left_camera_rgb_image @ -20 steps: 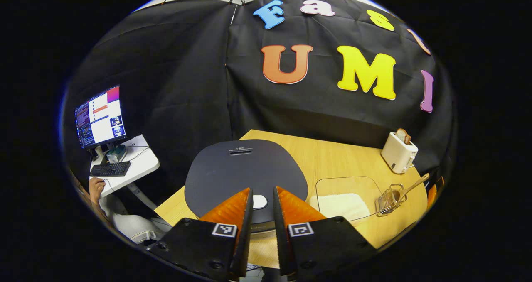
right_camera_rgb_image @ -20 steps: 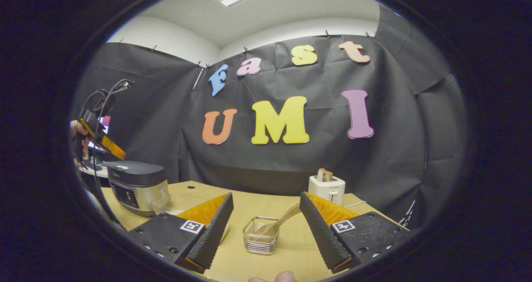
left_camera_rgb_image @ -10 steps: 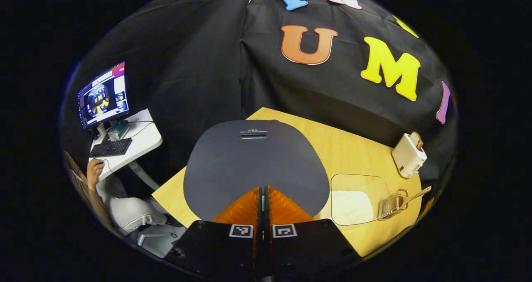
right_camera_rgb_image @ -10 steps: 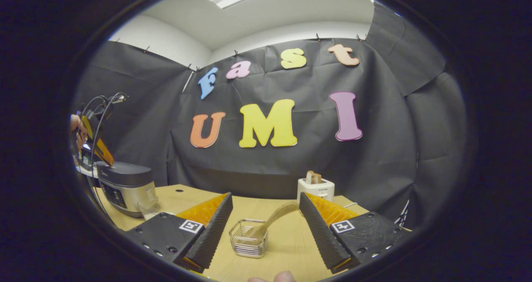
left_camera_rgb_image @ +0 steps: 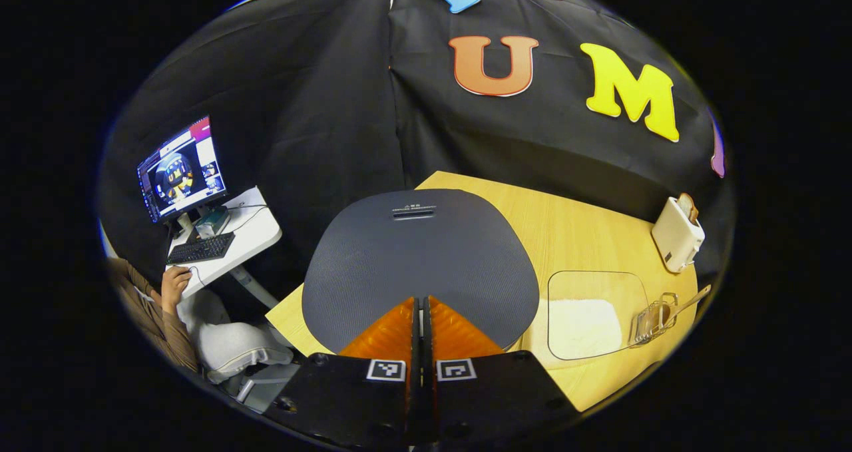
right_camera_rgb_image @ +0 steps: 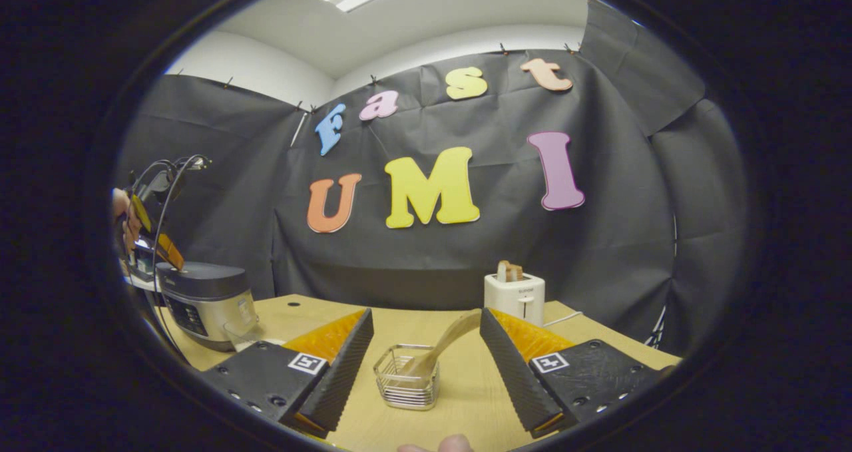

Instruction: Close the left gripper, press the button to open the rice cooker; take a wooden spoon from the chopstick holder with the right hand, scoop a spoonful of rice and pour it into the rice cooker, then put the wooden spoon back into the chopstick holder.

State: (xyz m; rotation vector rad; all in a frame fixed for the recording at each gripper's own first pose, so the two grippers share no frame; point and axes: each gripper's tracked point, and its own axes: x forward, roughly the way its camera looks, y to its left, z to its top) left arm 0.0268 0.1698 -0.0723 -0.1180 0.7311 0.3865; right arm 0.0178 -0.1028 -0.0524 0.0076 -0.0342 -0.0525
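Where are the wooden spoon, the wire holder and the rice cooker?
wooden spoon (right_camera_rgb_image: 447, 340), right gripper view, on its handle.
wire holder (right_camera_rgb_image: 406, 387), right gripper view, on its front wall.
rice cooker (left_camera_rgb_image: 419, 252), left gripper view, on its closed lid.

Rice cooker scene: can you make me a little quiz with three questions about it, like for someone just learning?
1. True or false: the lid of the rice cooker is standing wide open.
2. Pick one. The wooden spoon is: A) lying flat on the table, B) leaning in the chopstick holder, C) gripped by the right tongs.
3. Fill in the gap: the left tongs are ____ (open or shut) above the cooker's lid.

Key
1. False: the lid is down.
2. B: the spoon leans in the wire holder, and the right tongs are open on either side of it, not touching.
3. Shut: the two fingers are together.
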